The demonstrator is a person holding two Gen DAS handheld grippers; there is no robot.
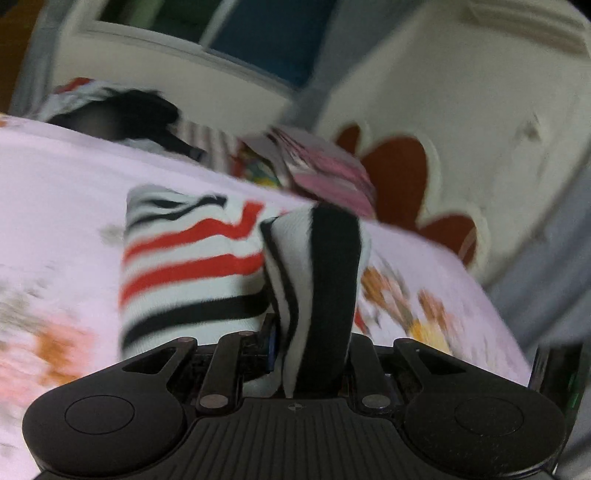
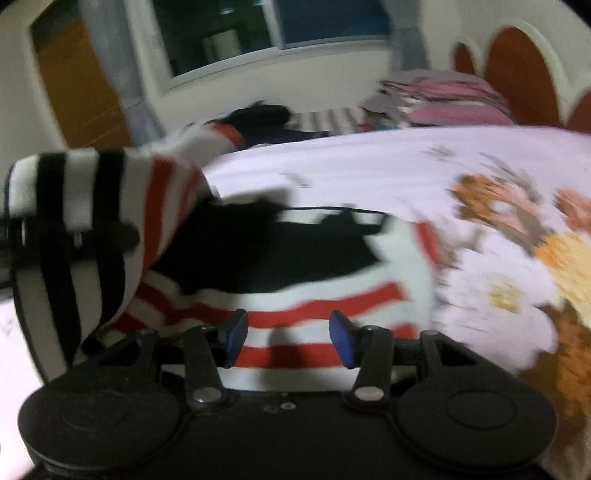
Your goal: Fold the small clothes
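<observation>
A small white garment with red and black stripes lies on the pale pink floral bedsheet. My left gripper is shut on a bunched fold of it, which rises between the jaws and hides the fingertips. In the right wrist view that lifted fold hangs at the left over the left gripper, and the rest of the garment is spread on the sheet. My right gripper hovers just over the striped cloth, open, with nothing pinched between its blue pads.
At the far side of the bed are a dark heap of clothes and a pink striped stack. A white headboard with a red flower shape stands behind. A window is in the far wall.
</observation>
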